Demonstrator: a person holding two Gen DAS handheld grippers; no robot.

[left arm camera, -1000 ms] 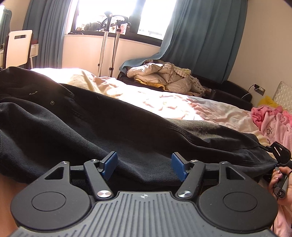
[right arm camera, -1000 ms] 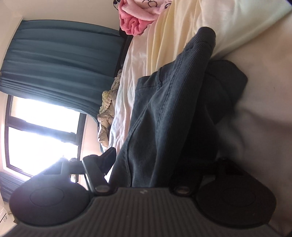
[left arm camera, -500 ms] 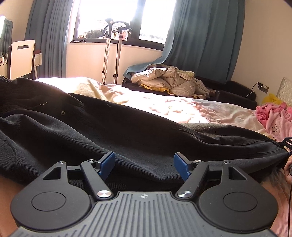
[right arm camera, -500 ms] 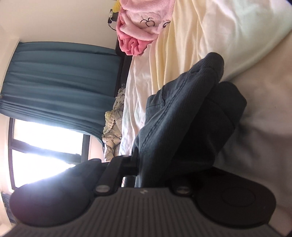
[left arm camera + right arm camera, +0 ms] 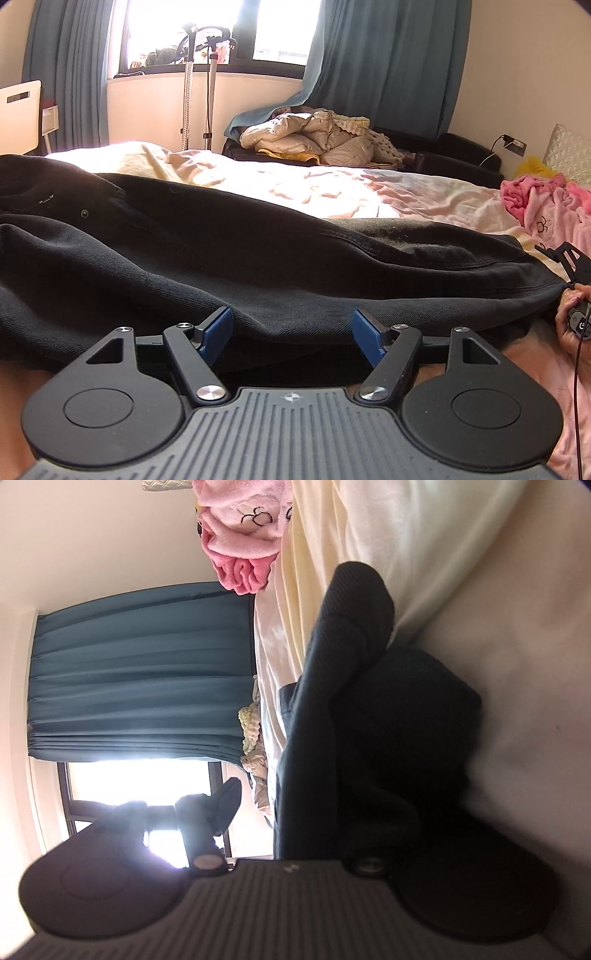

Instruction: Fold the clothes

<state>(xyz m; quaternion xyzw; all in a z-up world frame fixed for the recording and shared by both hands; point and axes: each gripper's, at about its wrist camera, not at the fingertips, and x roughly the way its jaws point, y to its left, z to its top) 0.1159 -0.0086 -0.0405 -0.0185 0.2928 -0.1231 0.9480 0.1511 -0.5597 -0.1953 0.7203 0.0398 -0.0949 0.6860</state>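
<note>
A pair of dark grey trousers (image 5: 229,258) lies stretched across the bed (image 5: 332,184). My left gripper (image 5: 291,328) is open, its blue pads either side of the trousers' near edge, with cloth bulging between them. My right gripper (image 5: 295,812) is turned on its side at the trousers' leg end (image 5: 351,709). Its left finger (image 5: 225,805) stands apart from the cloth and the other finger is hidden under the fabric. In the left wrist view the right gripper (image 5: 569,258) and the hand that holds it show at the far right, at the hem.
A pink fleece garment (image 5: 546,206) lies at the bed's right side. A beige quilted jacket (image 5: 314,140) is piled on a dark sofa behind the bed. A garment steamer stand (image 5: 199,85), teal curtains (image 5: 388,62) and a white chair (image 5: 18,114) stand by the window.
The right gripper's left finger closed toward the cloth half a second ago and now stands apart again. The trouser leg end has bunched closer to it. The left gripper has stayed open.
</note>
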